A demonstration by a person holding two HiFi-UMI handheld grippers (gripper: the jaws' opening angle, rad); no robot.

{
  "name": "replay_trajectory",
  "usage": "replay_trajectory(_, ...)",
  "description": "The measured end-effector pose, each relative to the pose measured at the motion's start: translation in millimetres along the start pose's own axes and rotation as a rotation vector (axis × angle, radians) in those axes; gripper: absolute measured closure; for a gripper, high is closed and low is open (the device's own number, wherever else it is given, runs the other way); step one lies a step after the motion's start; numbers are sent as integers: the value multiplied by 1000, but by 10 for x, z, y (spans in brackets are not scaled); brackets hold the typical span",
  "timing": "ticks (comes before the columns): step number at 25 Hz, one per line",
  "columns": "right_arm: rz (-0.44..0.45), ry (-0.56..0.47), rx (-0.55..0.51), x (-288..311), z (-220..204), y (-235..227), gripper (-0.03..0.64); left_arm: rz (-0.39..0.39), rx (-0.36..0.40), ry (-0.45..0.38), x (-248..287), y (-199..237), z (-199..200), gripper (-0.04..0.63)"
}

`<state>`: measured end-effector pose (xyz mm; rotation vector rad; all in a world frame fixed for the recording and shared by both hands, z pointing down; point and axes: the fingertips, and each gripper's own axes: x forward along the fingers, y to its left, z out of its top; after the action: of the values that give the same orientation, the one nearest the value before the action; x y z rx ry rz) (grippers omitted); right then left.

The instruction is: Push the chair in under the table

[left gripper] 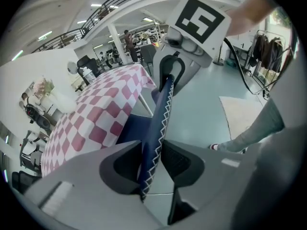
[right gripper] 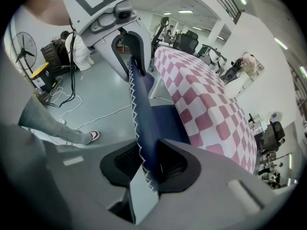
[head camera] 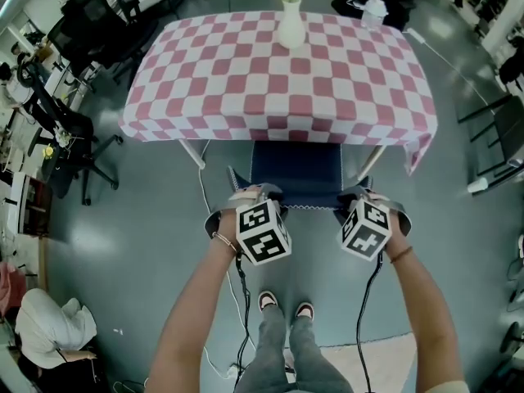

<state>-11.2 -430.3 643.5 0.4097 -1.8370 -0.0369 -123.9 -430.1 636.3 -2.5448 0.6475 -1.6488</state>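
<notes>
The chair [head camera: 295, 173] has a navy seat and a navy backrest edged with white zigzag stitching. Its seat lies partly under the table [head camera: 205, 88], which has a pink-and-white checked cloth. My left gripper [head camera: 250, 193] sits on the left end of the backrest's top edge, my right gripper [head camera: 364, 195] on the right end. In the left gripper view the backrest [left gripper: 160, 114] runs between the left gripper's [left gripper: 152, 162] pads, which lie against the fabric. In the right gripper view the right gripper [right gripper: 146, 164] is likewise closed on the backrest [right gripper: 141, 109].
A white vase [head camera: 291, 24] with flowers stands on the table's far side. Black office chairs [head camera: 82, 23] and desks fill the left. A person in white [head camera: 49, 327] crouches at bottom left. My own feet [head camera: 282, 305] stand behind the chair, with cables [head camera: 209, 219] on the floor.
</notes>
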Motion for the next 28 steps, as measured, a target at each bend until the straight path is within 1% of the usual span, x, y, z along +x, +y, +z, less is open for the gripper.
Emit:
replay_trajectory(7, -43, -7, -9, 218, 229, -491, 515, 67, -5, 7, 199, 562, -40, 465)
replay_trajectory(9, -45, -6, -7, 261, 273, -625, 515, 64, -5, 4, 245, 704, -26, 466)
replay_trajectory(12, -27, -9, -10, 311, 325, -783, 515, 24, -15, 8, 301, 851, -8, 465)
replay_trajectory(14, 29, -24, -10, 342, 358, -797, 514, -21, -21, 11, 317, 876, -13, 460)
replay_trajectory(16, 67, -45, -12, 347, 375, -787, 514, -36, -11, 3, 311, 880, -5, 462)
replay_trajectory(20, 45, -56, -8, 340, 361, -805, 514, -4, 4, -12, 306, 886, 6, 463)
replay_trajectory(24, 26, -51, -6, 348, 361, -807, 514, -5, 4, -7, 311, 888, 5, 463)
replay_trajectory(26, 27, -54, -5, 353, 366, -801, 511, 2, 15, -10, 309, 889, 6, 463)
replay_trajectory(28, 45, -52, 3, 359, 361, -785, 508, 12, 42, -22, 307, 878, 5, 462)
